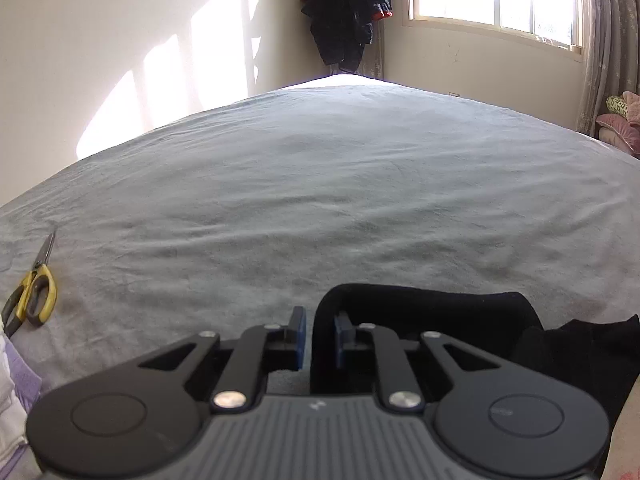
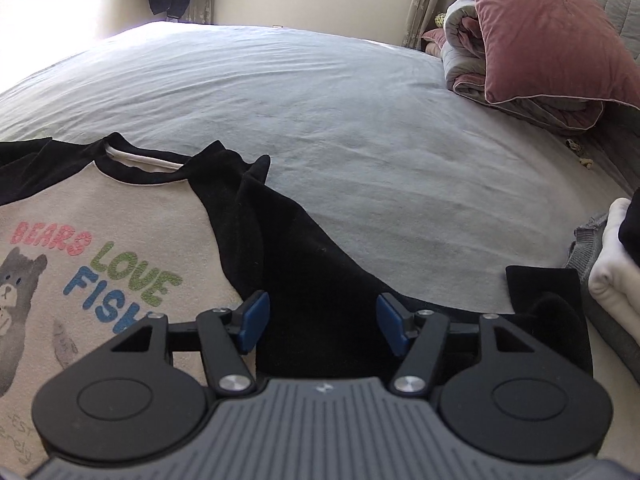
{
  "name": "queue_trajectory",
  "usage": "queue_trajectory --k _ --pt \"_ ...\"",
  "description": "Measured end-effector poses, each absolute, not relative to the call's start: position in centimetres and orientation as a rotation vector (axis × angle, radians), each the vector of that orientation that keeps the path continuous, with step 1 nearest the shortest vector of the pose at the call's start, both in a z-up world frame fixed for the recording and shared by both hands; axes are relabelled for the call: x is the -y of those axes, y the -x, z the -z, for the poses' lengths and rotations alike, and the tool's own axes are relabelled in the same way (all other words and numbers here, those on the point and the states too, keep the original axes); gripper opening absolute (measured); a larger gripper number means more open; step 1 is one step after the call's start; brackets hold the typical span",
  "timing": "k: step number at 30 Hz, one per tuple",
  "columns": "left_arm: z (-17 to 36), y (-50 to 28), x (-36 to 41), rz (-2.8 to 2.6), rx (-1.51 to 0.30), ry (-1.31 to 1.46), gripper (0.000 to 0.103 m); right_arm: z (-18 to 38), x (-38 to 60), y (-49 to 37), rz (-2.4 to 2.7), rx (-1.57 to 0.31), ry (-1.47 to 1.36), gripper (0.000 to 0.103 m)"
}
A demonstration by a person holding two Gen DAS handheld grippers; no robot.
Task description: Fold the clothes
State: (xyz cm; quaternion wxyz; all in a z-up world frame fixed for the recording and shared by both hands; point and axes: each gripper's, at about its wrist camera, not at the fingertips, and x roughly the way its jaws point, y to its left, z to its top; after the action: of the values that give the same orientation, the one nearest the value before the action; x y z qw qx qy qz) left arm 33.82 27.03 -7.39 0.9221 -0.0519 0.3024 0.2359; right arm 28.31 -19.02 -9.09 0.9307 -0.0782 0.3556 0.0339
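Note:
A cream shirt (image 2: 120, 224) with black sleeves, a bear and the print "BEARS LOVE FISH" lies face up on the grey bed sheet (image 2: 360, 120). Its black right-hand sleeve (image 2: 304, 264) runs down under my right gripper (image 2: 324, 320), which hovers open just above it, blue pads wide apart. In the left wrist view the other black sleeve (image 1: 420, 312) curls up from the right. Its end passes between the narrow jaws of my left gripper (image 1: 320, 332), which is shut on it. The sleeve hides most of the right pad.
Yellow-handled scissors (image 1: 34, 292) lie on the sheet (image 1: 320, 184) at the left. A pink pillow on a folded grey quilt (image 2: 540, 40) sits far right. Folded white and grey clothes (image 2: 612, 276) are stacked at the right edge. Dark clothes (image 1: 346, 12) hang in the corner.

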Motion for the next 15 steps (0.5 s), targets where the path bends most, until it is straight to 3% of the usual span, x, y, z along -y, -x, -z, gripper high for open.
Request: queue_trajectory --k 6,9,15 --pt "4.1 -31.7 -21.9 -0.430 -0.487 0.029 0.061 8.7 20.6 -27.8 -0.005 -0.635 0.244 0.068" --pt "2.9 -31.3 -17.6 -0.352 -0.448 0.004 0.067 8.3 21.7 -27.5 0.042 -0.587 0.297 0.069" --pt "3.2 -32.8 -7.6 -0.083 -0.490 -0.023 0.067 7.6 25.5 -27.2 0.128 -0.553 0.275 0.072"
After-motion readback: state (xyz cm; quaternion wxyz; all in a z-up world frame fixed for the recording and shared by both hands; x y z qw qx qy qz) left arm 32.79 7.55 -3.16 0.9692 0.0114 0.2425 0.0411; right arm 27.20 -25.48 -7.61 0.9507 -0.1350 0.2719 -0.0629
